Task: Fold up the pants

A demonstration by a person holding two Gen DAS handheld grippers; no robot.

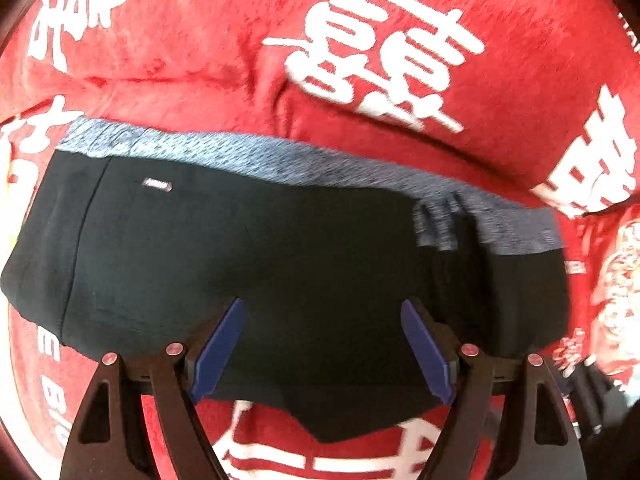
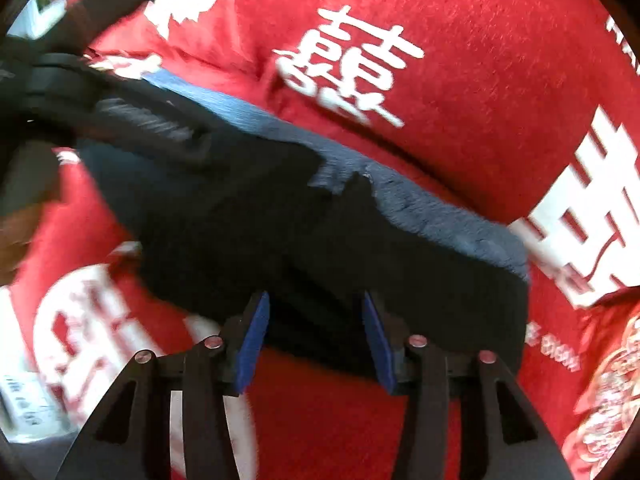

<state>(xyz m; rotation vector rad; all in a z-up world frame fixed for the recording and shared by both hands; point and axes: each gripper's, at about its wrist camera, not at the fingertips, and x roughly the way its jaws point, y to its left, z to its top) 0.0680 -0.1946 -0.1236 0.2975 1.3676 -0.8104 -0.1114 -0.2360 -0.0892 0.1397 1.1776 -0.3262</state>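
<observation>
The pants (image 1: 256, 264), dark with a mottled blue-grey waistband (image 1: 256, 152), are laid flat on a red cloth (image 1: 208, 60) printed with large white characters. In the left wrist view they are spread across the middle of the frame, the waistband along the far edge and a small light label (image 1: 157, 185) sewn just below it toward the left. A dip in the near hem is seen where the two short legs meet, with red cloth showing under it.

The left gripper (image 1: 322, 312) is held over the near part of the pants, its blue-padded fingers (image 1: 218, 352) spread wide with dark fabric visible between them; nothing is pinched. Whether the tips touch the fabric cannot be told.

In the right wrist view the pants (image 2: 248, 224) are seen running diagonally from upper left to lower right, blurred by motion. The right gripper (image 2: 316, 300) is set at their near edge, its jaws parted with a moderate gap and nothing clamped between the blue pads (image 2: 252, 344). The black body of the other tool (image 2: 60, 80) is seen at the upper left, over the far end of the pants.
</observation>
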